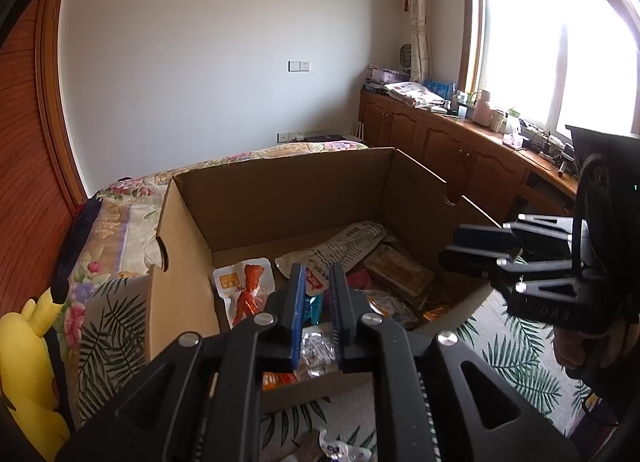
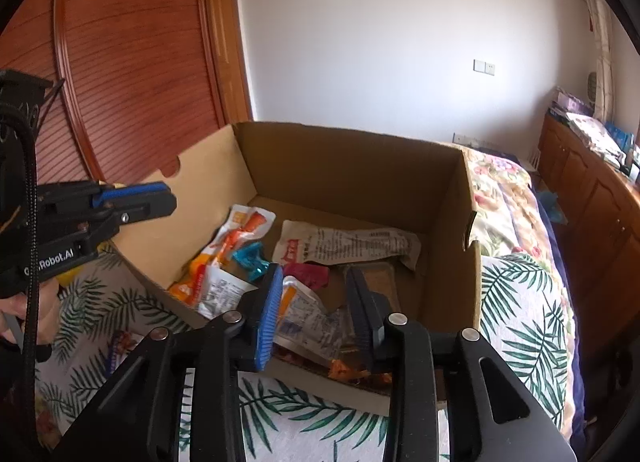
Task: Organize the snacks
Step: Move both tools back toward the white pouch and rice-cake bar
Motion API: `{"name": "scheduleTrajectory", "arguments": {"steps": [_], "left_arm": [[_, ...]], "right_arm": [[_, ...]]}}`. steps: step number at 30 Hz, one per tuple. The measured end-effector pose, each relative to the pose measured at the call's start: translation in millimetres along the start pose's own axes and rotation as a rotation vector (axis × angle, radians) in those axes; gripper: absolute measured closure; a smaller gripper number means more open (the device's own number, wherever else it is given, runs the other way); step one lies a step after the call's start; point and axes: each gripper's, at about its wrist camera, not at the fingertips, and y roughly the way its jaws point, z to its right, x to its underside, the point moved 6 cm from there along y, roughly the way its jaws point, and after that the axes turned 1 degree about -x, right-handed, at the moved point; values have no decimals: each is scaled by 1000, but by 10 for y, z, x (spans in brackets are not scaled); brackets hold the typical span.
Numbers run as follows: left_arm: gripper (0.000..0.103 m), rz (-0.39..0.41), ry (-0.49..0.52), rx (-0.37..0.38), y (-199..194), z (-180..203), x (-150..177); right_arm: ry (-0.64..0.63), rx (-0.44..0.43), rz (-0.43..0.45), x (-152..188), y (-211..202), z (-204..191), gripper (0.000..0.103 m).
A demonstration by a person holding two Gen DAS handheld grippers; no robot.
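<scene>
An open cardboard box (image 1: 280, 198) (image 2: 340, 166) stands on the bed with several snack packets on its floor. Among them are an orange-red packet (image 1: 248, 290) (image 2: 240, 230), a long white printed packet (image 1: 340, 246) (image 2: 352, 246), a blue candy (image 2: 250, 258), a magenta wrapper (image 2: 308, 274) and a brown packet (image 1: 400, 270). My left gripper (image 1: 318, 268) (image 2: 170, 198) hovers over the box's near left part, its jaws a narrow gap apart and empty. My right gripper (image 2: 314, 270) (image 1: 456, 248) hangs open over the near right part, above a white-and-orange packet (image 2: 304, 310) that it does not touch.
The box sits on a leaf-print cover (image 2: 520, 322). A small loose wrapper (image 1: 340, 450) lies on the cover in front of the box. A yellow plush toy (image 1: 28, 362) is at the left, a wooden door (image 2: 140, 62) behind, and wooden cabinets (image 1: 460, 142) under the window.
</scene>
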Motion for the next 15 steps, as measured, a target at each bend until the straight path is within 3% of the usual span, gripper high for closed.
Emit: {"name": "scheduleTrajectory", "arguments": {"steps": [5,9,15], "left_arm": [[84,12,0,0,-153,7,57],[69,20,6,-9,-270,5,106],[63,12,-6,-13,-426,-54,263]], "right_arm": [[21,14,38,-91,-145,16,64],[34,26,45,-105,-231,60,62],[43,37,54,1,-370,29,60]]}}
